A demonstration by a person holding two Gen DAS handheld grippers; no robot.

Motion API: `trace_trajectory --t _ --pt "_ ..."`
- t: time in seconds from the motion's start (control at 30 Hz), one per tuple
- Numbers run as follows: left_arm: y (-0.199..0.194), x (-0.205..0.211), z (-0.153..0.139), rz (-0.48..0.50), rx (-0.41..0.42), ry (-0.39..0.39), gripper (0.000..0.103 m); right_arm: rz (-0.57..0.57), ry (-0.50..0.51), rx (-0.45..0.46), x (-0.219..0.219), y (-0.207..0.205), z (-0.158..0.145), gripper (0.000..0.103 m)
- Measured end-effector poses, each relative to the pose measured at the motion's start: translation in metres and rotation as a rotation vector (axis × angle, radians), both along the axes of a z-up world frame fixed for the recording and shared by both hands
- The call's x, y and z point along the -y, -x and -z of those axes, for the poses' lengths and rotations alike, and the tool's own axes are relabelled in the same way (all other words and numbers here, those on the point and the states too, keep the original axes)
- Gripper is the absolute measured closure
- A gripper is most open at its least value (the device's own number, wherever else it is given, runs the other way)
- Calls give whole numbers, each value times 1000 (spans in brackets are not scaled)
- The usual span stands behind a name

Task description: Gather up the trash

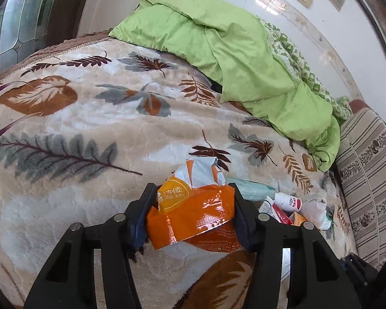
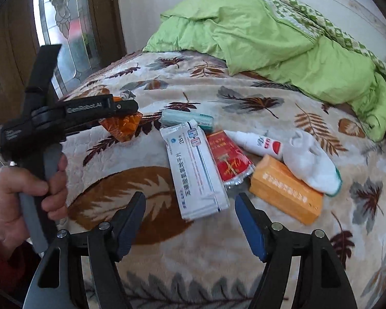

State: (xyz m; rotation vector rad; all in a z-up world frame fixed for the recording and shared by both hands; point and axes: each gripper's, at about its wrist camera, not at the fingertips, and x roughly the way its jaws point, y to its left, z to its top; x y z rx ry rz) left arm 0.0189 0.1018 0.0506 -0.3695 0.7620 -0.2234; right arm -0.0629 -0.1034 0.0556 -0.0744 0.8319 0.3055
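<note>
Left gripper (image 1: 193,213): jaws pinching crumpled orange wrapper (image 1: 193,221)
Right gripper (image 2: 190,219): jaws spread above white medicine box (image 2: 195,170)
Far right: green quilt (image 2: 283,43)

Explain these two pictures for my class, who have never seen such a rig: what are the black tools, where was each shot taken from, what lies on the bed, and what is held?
No robot here: a person holds a two-finger gripper in each hand, each carrying a forward-looking camera. The left view shows the left gripper shut on an orange wrapper. The right view shows the right gripper open and empty above a leaf-patterned blanket, with the left hand at the side. On the blanket lie a white box, a red packet, an orange box, a white bottle, a sock and a teal pack. Behind is a green quilt.
</note>
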Motion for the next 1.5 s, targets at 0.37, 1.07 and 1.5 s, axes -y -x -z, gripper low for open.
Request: trace_trajectory --t 0.37,1.07,1.5 --pt "13 0 -9 29 30 -48 49 73 133 -5 -6 -25 35 43" --pt "144 80 -39 186 179 -296 49 292 -161 164 74 113 -12 43" --pt "164 86 -17 150 185 -388 49 309 -196 157 83 122 -10 43"
